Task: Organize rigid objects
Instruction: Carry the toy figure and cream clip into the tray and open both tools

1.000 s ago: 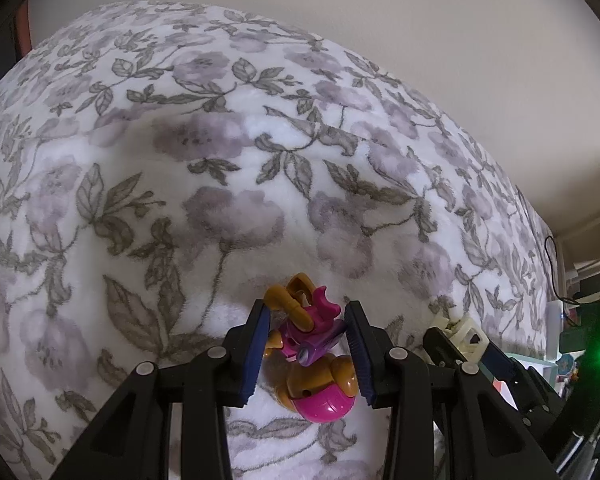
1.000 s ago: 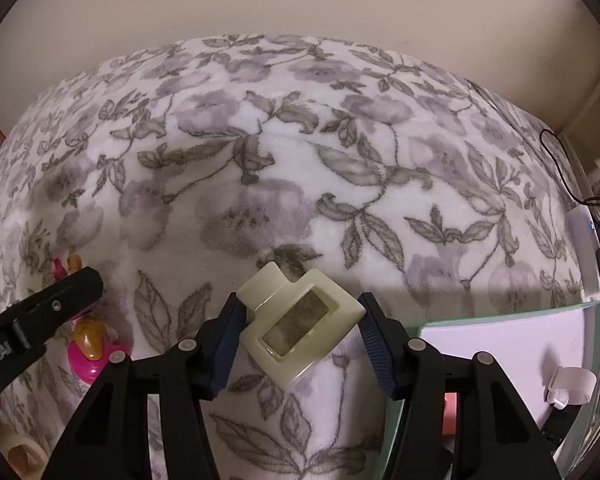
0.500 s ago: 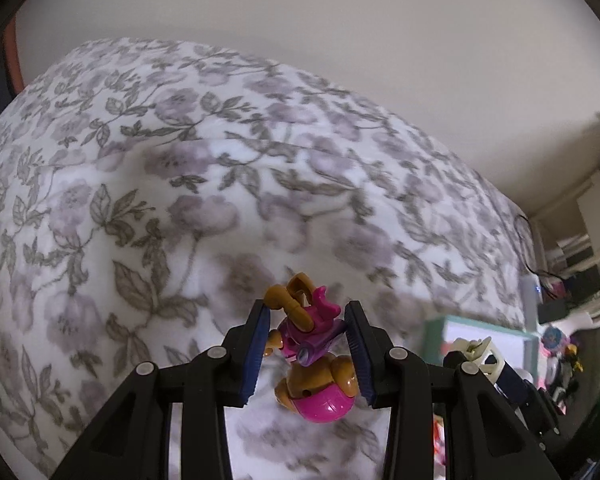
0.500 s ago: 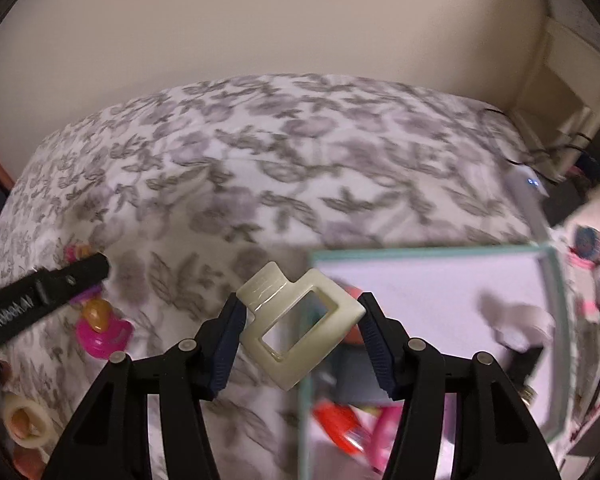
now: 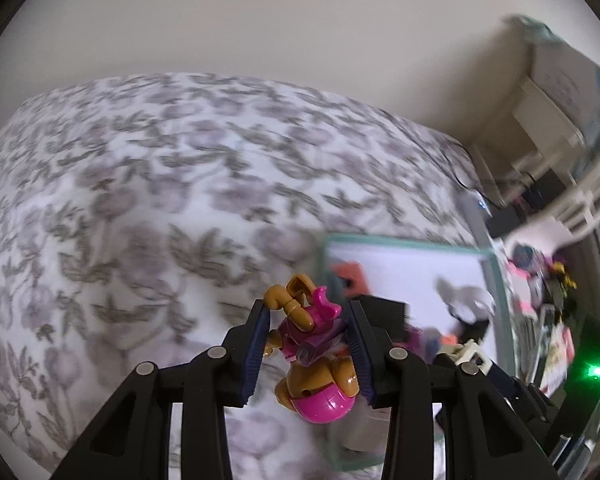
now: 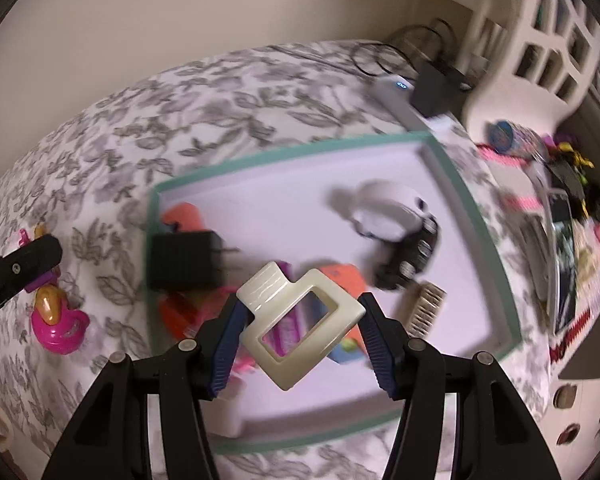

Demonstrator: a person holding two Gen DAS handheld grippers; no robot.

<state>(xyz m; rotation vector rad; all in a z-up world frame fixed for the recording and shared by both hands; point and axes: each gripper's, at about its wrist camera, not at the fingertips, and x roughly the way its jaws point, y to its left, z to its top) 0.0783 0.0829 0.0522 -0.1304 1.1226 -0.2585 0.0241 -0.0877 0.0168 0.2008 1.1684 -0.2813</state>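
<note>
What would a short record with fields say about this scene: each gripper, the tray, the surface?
left gripper: shut on pink and tan plastic toy figure
right gripper: shut on cream rectangular plastic hair clip, above the tray
white tray with teal rim: holds black plug adapter, orange pieces, other small items
surface: grey floral blanket

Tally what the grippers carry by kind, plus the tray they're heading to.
Toy figure, in left gripper: 1
Cream hair clip, in right gripper: 1
Teal-rimmed tray: 1
Total: 3
</note>
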